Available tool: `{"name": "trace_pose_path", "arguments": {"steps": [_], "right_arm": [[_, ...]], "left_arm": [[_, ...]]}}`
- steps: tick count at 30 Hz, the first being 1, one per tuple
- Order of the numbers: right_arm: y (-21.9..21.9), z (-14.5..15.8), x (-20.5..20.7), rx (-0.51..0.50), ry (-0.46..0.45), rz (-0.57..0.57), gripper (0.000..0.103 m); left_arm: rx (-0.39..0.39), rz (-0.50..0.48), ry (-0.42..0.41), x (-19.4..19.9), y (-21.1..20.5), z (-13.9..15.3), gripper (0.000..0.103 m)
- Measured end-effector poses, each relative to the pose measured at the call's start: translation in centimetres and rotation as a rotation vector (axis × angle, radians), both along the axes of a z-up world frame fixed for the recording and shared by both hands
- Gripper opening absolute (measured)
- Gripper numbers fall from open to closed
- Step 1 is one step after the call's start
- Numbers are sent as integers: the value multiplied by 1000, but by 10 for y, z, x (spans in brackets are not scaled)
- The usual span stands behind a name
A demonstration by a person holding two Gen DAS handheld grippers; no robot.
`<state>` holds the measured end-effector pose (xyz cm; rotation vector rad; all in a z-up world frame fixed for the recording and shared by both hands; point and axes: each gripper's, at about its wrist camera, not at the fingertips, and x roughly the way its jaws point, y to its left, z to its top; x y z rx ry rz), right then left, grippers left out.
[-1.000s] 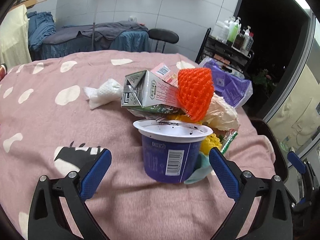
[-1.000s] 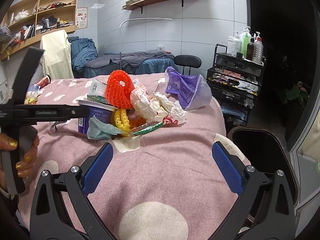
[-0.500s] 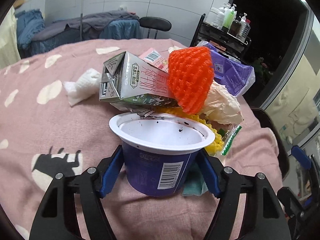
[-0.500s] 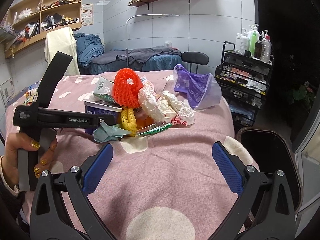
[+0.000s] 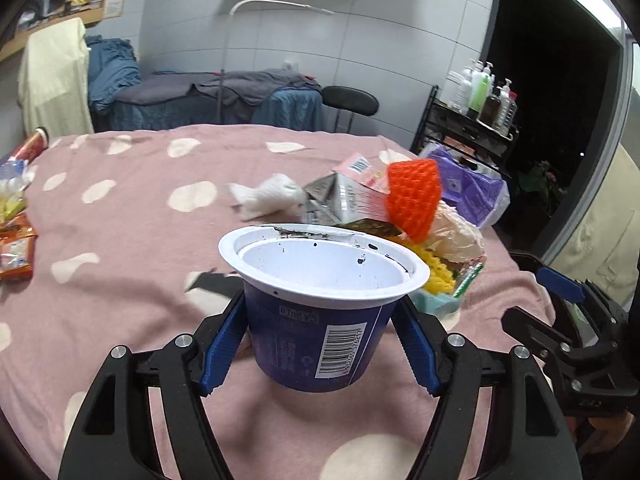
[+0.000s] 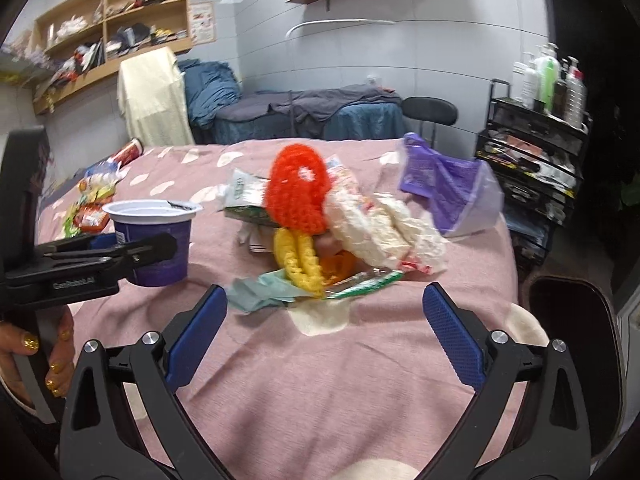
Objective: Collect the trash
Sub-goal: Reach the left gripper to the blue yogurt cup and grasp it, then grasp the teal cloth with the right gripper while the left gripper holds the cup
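The left tongs [image 5: 320,344] are clenching the purple yogurt cup [image 5: 320,312], one blue pad pressing each side of its wall below the white rim, the cup standing upright with its open mouth up. In the right wrist view the same cup [image 6: 154,240] is sitting at about 10 o'clock from the right tongs [image 6: 324,332], apart from the rest of the pile. The right tongs are hanging released, spread wide and gripping nothing, above the pink spotted desk [image 6: 320,380].

What the next move likely turns on is the dark bin [image 6: 568,320] at the desk's edge, lying at about 3 o'clock from the right tongs and, in the left view, beyond the far right corner at roughly 3 o'clock. The remaining trash pile [image 6: 340,232], topped by the orange net [image 6: 298,192], is lying at 12 o'clock, nearer the right tongs.
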<state>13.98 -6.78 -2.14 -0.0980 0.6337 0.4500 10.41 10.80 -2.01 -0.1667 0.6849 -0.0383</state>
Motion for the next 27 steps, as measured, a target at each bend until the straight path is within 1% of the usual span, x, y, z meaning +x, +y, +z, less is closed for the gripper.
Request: {"name": "trace_pose_path", "arguments": {"steps": [2,5,7,8,10,11,12,14,17,20,23,27], "right_arm": [[16,-3,4,-37,17,41,91],[40,-10,13,-103,51,99,85],[53,-17,22,-149,88,107,81],[58,-22,30,-162,122,108,77],[59,-27,39,-155,166,101,66],[59,-31,45,-142,196,94,53],[56,-34,50,-120,229,87,38],[50,-37,55,-71,267,77,21],[38,-37,56,-1,279,60,15],[29,-32,51,43,259,48,11],[19,-25,38,83,232,45,11],[-3,-15,19,140,209,27,11]], "left_arm": [[13,17,1,-7,3,-1,71],[0,25,9,-15,7,-5,71],[3,29,15,-19,7,-8,71],[5,29,17,-21,7,-10,71],[6,24,23,-23,5,-12,71],[8,23,23,-25,4,-13,71],[9,22,23,-26,3,-13,71],[14,16,22,-29,1,-13,71],[22,6,22,-32,-2,-14,71],[28,-5,18,-35,-6,-14,71],[31,-19,4,-39,-12,-11,71],[4,-60,0,-40,-22,-8,71]]}}
